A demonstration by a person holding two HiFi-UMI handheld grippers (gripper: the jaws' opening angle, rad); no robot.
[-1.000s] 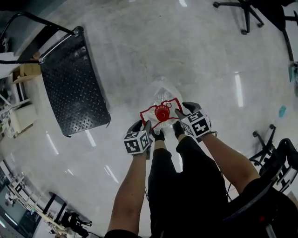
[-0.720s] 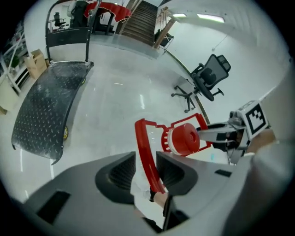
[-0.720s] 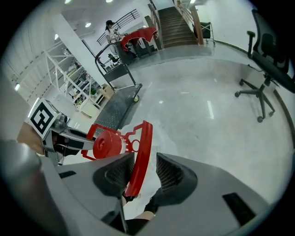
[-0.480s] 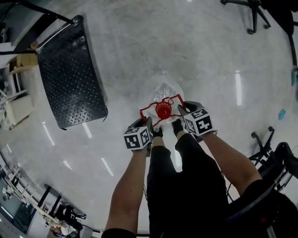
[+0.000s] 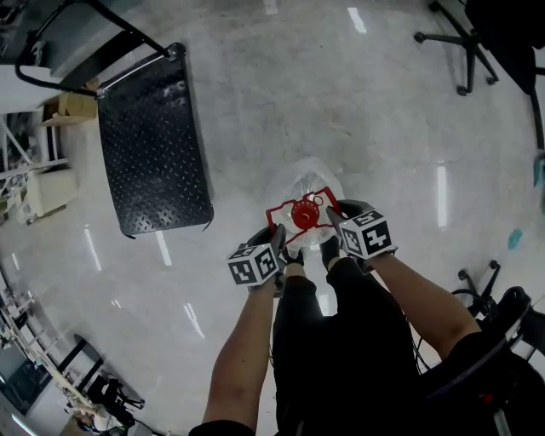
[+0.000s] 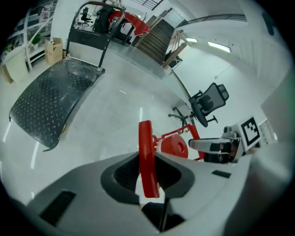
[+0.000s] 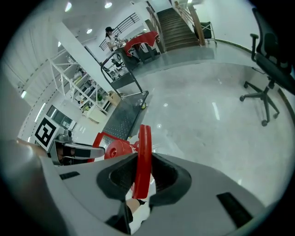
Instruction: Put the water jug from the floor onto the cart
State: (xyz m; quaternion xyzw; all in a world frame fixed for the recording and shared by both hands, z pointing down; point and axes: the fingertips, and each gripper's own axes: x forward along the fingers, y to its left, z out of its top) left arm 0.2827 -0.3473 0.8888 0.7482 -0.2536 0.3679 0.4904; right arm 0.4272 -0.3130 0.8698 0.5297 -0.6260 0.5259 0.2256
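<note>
The water jug [image 5: 300,181] is clear plastic with a red cap [image 5: 305,215] and a red frame handle [image 5: 279,211], and it hangs just in front of the person's feet. My left gripper [image 5: 278,236] grips the handle's left bar [image 6: 146,159]; its jaws are still closing and the pads press on the bar. On the handle's right bar [image 7: 143,159] my right gripper [image 5: 333,220] is shut. The cap [image 6: 174,146] [image 7: 118,148] shows between both grippers. The black flat cart [image 5: 153,145] lies to the upper left, apart from the jug.
The cart's push bar [image 5: 111,25] rises at its far end. A cardboard box [image 5: 72,106] and shelving stand left of it. Office chairs [image 5: 467,41] [image 7: 266,97] stand at the right. A staircase [image 6: 156,39] rises beyond the cart.
Both grippers' jaws have closed from wide apart onto the red handle. The jug with both grippers has come up a little off the floor.
</note>
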